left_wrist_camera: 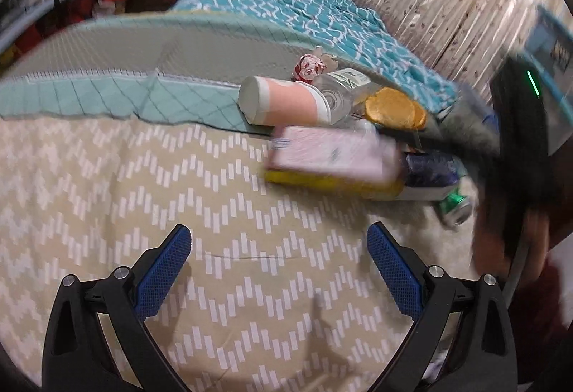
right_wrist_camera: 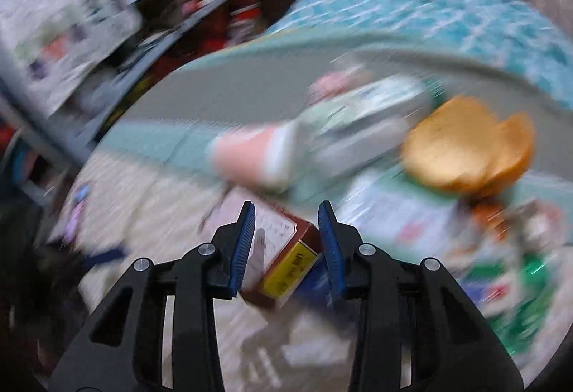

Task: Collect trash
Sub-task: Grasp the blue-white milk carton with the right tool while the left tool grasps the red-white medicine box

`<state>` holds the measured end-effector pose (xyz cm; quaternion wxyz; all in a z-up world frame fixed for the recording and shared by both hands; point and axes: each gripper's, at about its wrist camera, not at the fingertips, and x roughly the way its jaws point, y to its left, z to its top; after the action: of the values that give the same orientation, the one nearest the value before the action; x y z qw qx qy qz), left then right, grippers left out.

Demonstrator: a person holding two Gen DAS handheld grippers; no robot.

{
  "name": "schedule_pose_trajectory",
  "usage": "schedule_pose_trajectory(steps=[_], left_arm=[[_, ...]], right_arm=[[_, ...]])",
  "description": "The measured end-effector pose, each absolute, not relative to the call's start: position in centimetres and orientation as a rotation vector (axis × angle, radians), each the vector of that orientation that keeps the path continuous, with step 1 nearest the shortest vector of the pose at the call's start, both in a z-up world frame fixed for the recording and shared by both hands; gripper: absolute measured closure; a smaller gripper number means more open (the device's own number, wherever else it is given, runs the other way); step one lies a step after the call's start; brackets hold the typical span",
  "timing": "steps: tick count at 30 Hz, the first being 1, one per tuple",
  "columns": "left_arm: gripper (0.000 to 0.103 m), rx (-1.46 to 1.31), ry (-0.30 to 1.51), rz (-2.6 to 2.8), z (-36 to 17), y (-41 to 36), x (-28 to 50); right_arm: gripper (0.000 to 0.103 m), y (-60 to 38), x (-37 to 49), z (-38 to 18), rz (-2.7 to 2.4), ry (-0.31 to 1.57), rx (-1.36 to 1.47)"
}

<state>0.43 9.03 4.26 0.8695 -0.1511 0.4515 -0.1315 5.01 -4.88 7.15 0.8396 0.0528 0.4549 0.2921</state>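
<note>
Carton [right_wrist_camera: 283, 256] between the right tongs' [right_wrist_camera: 286, 241] blue pads.

I see woven cloth, matt, on the beige cover [left_wrist_camera: 143, 195]. The box [right_wrist_camera: 283, 248] looks like printed card. The can [left_wrist_camera: 456, 207] is shiny metal; my pads [left_wrist_camera: 163, 270] are textured blue rubber.

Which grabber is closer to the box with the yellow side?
Right. The right gripper has the box between its fingers. The left gripper is open over the bedspread, apart from the box.
</note>
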Motion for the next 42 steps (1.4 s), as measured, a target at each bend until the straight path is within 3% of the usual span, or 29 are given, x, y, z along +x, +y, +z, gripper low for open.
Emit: schedule_pose_trajectory(steps=[6,7,10,11,16,19,27,30,32,35,39,40,41,42], left_arm=[[0.009,-0.421,0.989,-0.279,3.4,10.6,2.3],[0.009,-0.409,0.998,-0.278,3.4,10.0,2.7],[0.009,-0.349,1.039,-0.277,3.1,7.5,4.4],[0.009,-0.322,1.057,-0.278,3.0,6.4,5.2],[0.009,-0.174,1.100,-0.199,1.8,2.7,8.3],[0.009,-0.113,1.094,-0.153,1.1,2.0,8.4],[0.010,-0.094,1.082,-0.112,1.0,5.4,6.2],[0.009,-0.082,1.081,-0.109,1.1,5.6,5.6],[0.009,-0.060,1.083,-0.102,1.0,5.0,5.9],[0.010,-0.027,1.079,-0.086,0.9,4.0,6.4],[0.018,0.047,1.050,-0.044,0.7,3.3,5.7],[0.026,0.066,1.040,-0.041,0.8,3.2,5.4],[0.039,0.064,1.036,-0.051,1.0,3.1,5.1],[0.042,0.063,1.038,-0.055,1.3,3.2,4.8]], right_arm=[[0.062,-6.5,-3.3,6.7,0.684,0.875,0.090],[0.058,-7.5,-3.6,7.0,0.638,0.847,0.093],[0.028,-11.4,-2.8,8.2,0.421,0.733,0.085],[0.028,-12.1,-2.2,8.4,0.391,0.725,0.078],[0.030,-15.6,3.6,7.9,0.319,0.754,0.205],[0.046,-16.5,5.6,6.9,0.362,0.818,0.302],[0.047,-13.3,-4.4,5.2,0.524,0.860,0.189],[0.036,-12.5,-6.6,5.5,0.454,0.797,0.046],[0.019,-11.8,-6.3,5.6,0.437,0.769,-0.012],[0.010,-10.8,-4.8,4.9,0.467,0.781,-0.055],[0.010,-8.9,-2.8,2.8,0.494,0.843,-0.127],[0.015,-8.5,-2.5,2.4,0.492,0.860,-0.130],[0.041,-8.1,-2.2,1.9,0.531,0.897,-0.117],[0.044,-8.1,-2.7,2.0,0.527,0.892,-0.112]])
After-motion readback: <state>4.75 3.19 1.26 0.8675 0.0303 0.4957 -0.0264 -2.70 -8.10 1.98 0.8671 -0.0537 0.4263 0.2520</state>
